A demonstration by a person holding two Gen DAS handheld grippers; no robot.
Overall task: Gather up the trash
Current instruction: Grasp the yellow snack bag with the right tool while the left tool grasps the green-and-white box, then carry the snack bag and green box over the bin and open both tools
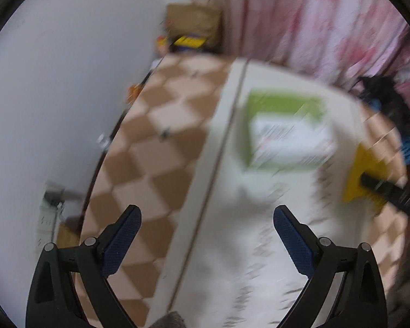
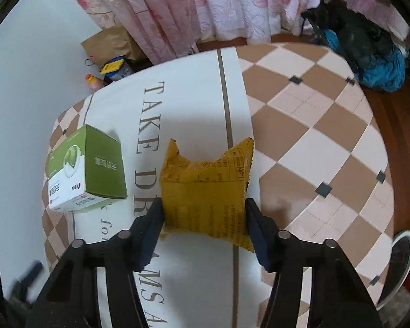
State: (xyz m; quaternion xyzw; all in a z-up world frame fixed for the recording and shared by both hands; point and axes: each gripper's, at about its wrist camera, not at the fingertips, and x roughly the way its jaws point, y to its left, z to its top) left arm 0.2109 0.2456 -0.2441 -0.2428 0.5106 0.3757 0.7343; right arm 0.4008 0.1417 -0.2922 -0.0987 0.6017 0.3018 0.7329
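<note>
The right gripper [image 2: 203, 207] is clenched on a yellow snack wrapper [image 2: 205, 188], its 2 fingers pressing the packet's sides just above a white cloth [image 2: 188, 104] printed with large letters. That cloth lies across a table [image 2: 314, 136] with a brown-and-white checked top. A green and white box [image 2: 87, 169] sits on the cloth, near the wrapper on its left and apart from it. The left gripper [image 1: 207, 218] hangs released over the same cloth, its blue pads [image 1: 292, 235] spread wide with nothing between them. Its view is motion-blurred. The box [image 1: 284, 131] shows ahead of it, and the wrapper [image 1: 360, 177] at right. Pink floral curtains [image 2: 205, 8] hang behind the table.
</note>
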